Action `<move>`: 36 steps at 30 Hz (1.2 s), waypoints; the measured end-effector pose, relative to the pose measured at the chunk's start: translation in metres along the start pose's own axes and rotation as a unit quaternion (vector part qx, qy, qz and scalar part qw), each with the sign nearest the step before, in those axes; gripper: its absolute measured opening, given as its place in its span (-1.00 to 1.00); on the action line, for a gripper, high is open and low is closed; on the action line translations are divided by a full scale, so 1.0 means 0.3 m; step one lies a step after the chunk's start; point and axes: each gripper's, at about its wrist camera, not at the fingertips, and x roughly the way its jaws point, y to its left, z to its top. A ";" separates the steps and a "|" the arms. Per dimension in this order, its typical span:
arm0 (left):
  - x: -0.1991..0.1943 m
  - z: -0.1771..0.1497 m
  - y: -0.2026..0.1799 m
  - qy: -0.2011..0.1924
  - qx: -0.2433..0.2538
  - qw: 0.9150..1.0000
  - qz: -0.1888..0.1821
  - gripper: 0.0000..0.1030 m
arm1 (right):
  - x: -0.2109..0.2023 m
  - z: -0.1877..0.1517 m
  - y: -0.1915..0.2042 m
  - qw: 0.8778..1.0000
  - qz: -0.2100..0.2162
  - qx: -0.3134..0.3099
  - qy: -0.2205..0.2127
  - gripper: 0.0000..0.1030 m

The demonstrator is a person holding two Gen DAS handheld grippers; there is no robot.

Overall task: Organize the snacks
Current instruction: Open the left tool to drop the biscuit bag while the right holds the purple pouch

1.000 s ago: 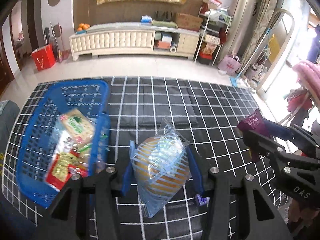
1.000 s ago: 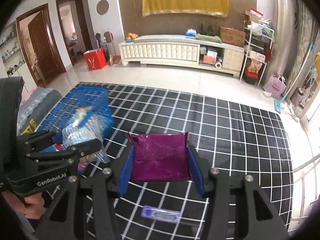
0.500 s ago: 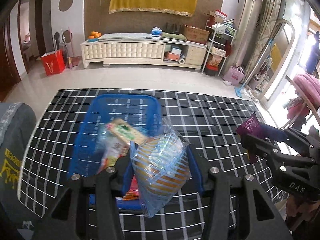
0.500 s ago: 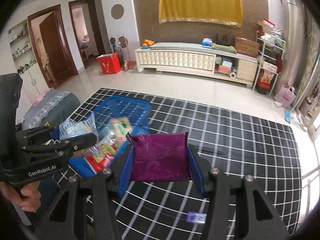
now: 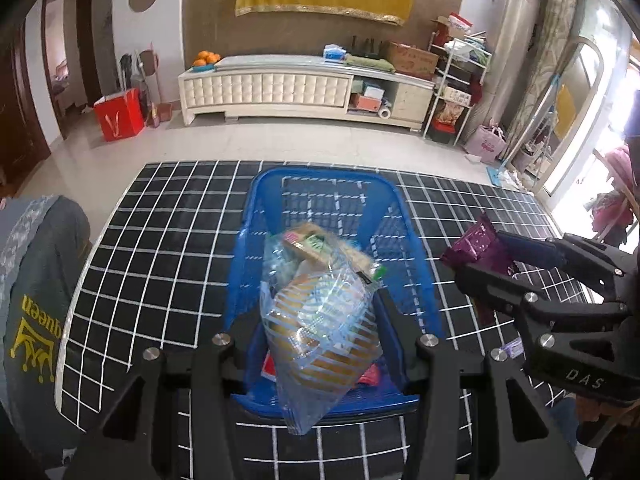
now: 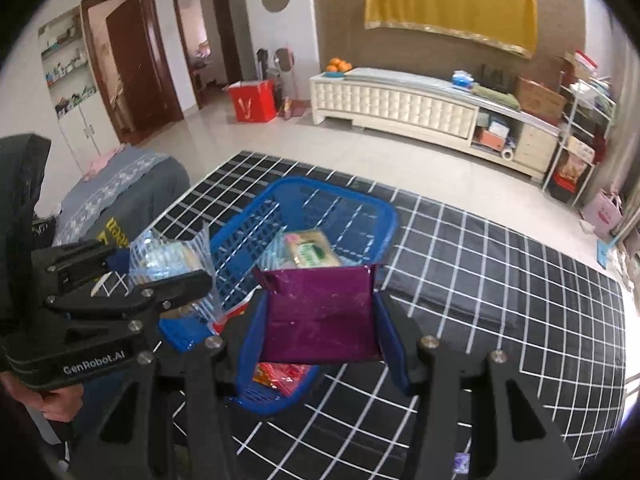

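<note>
A blue plastic basket (image 5: pixel 328 188) stands on the black grid mat and holds several snack packs, a green-labelled pack (image 5: pixel 306 242) on top. My left gripper (image 5: pixel 320 332) is shut on a clear bag with blue stripes (image 5: pixel 320 328) and holds it above the basket's near end. My right gripper (image 6: pixel 320 320) is shut on a purple packet (image 6: pixel 320 312) and holds it over the basket's (image 6: pixel 340 204) near right part. The right gripper with the purple packet (image 5: pixel 476 244) shows at the right of the left wrist view. The left gripper with its striped bag (image 6: pixel 168 256) shows at the left of the right wrist view.
The black mat with white grid lines (image 5: pixel 160 248) covers the floor. A small purple wrapper (image 6: pixel 460 460) lies on the mat near my right gripper. A grey cushion (image 5: pixel 32 300) lies left of the mat. A white cabinet (image 5: pixel 280 88) and a red bag (image 5: pixel 118 114) stand by the far wall.
Both grippers have moved left toward the basket with their packs. The striped bag now hangs over the basket's near end, and the purple packet is over its right part.
</note>
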 end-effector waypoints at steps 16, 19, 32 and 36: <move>0.135 -0.044 0.095 0.050 -0.003 0.999 -0.020 -0.08 | 0.183 -0.001 0.095 0.997 -0.008 -0.038 0.060 0.11; 0.135 -0.050 0.079 0.051 0.016 0.998 -0.020 -0.01 | 0.185 0.008 0.090 0.998 -0.010 -0.034 0.059 0.11; 0.032 -0.041 0.115 0.008 0.014 1.000 -0.020 0.36 | 0.151 0.029 0.100 0.998 -0.018 -0.035 0.051 0.12; 0.016 -0.047 0.153 0.000 0.010 1.000 -0.007 0.36 | 0.177 0.040 0.136 0.997 -0.019 -0.052 0.057 0.12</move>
